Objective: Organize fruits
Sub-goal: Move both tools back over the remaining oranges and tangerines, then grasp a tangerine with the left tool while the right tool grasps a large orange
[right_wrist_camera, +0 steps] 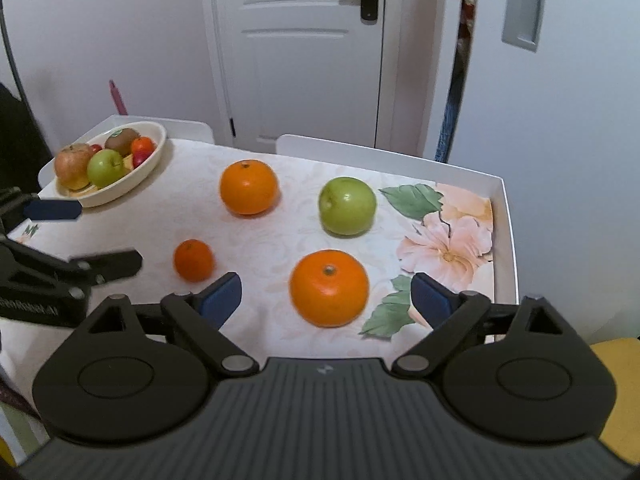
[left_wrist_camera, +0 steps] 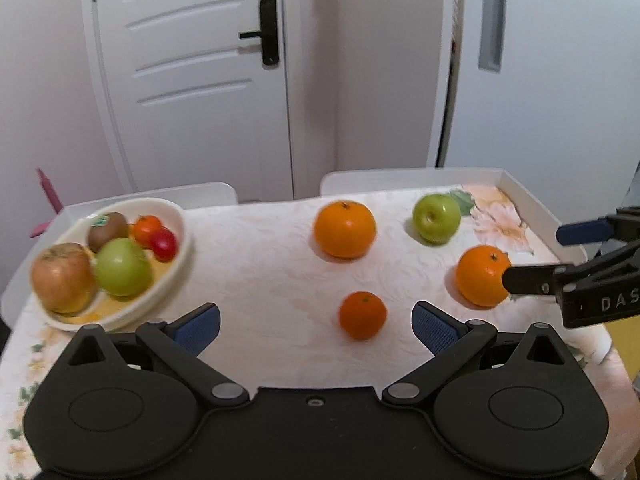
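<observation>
A small tangerine (left_wrist_camera: 362,314) lies on the table just ahead of my left gripper (left_wrist_camera: 316,322), whose jaws stand open with nothing between them. A large orange (right_wrist_camera: 329,288) sits between the spread fingertips of my right gripper (right_wrist_camera: 326,298), untouched by the pads. Another orange (left_wrist_camera: 345,229) and a green apple (left_wrist_camera: 436,218) rest farther back. At the far left, a cream bowl (left_wrist_camera: 176,258) holds a reddish apple, a green apple, a kiwi and small red fruits. The right gripper's fingers (left_wrist_camera: 532,278) reach in beside the near orange (left_wrist_camera: 482,275).
A floral cloth covers the table (right_wrist_camera: 452,240), which has a raised white rim (right_wrist_camera: 506,232) along its right and far edges. Two white chair backs (left_wrist_camera: 400,182) stand behind it. A white door and wall lie beyond. A pink object (right_wrist_camera: 117,98) leans at the far left.
</observation>
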### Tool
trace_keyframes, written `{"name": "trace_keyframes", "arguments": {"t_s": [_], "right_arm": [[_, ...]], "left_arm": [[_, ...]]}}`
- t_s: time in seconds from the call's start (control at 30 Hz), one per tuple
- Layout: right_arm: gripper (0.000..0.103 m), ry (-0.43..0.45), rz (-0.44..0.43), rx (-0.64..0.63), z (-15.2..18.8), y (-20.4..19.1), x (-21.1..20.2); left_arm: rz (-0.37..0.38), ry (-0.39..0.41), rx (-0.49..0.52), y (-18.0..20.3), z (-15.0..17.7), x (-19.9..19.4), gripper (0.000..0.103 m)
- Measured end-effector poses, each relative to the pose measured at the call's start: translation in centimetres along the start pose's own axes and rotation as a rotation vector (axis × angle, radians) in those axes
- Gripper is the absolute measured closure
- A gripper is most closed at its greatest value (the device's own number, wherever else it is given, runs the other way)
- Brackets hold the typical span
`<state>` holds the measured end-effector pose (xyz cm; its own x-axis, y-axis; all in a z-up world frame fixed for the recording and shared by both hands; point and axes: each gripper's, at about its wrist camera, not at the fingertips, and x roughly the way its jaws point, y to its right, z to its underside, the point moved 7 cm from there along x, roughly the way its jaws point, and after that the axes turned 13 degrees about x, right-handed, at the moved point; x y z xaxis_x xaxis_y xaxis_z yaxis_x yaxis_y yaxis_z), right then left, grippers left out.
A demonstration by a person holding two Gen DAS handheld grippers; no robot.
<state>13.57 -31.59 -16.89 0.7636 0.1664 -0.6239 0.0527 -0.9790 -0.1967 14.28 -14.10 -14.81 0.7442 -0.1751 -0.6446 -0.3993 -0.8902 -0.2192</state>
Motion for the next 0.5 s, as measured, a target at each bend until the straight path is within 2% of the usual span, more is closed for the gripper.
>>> {"name": "trace_keyframes", "arguments": {"t_s": [0.2,0.27,0.33,0.4,0.5], "right_arm": [[0.000,-0.034,-0.012,0.040,0.5,1.4,2.4],[0.000,-0.041,-0.018,0.045,0.7,1.6,3.0],[0.000,-0.044,-0.024,0.047,0.8,1.7,3.5],[0.000,-0.050,-0.028,0.047,0.9,1.8,3.9],[0.000,-0.056,-0.032,0.050,1.1,1.9,4.3]], "left_arm": [[0.011,-0.025,0.037,1.7,0.4,3.3,0.003],[0.018,-0.036,0.045,2.1,0.5,4.3,0.010],[0.029,-0.052,0.054,2.5,0.6,5.2,0.023],[0.036,-0.066,0.060,2.8,0.7,5.9,0.031],[0.048,-0.070,0.061,3.1,0.8,6.4,0.038]]}}
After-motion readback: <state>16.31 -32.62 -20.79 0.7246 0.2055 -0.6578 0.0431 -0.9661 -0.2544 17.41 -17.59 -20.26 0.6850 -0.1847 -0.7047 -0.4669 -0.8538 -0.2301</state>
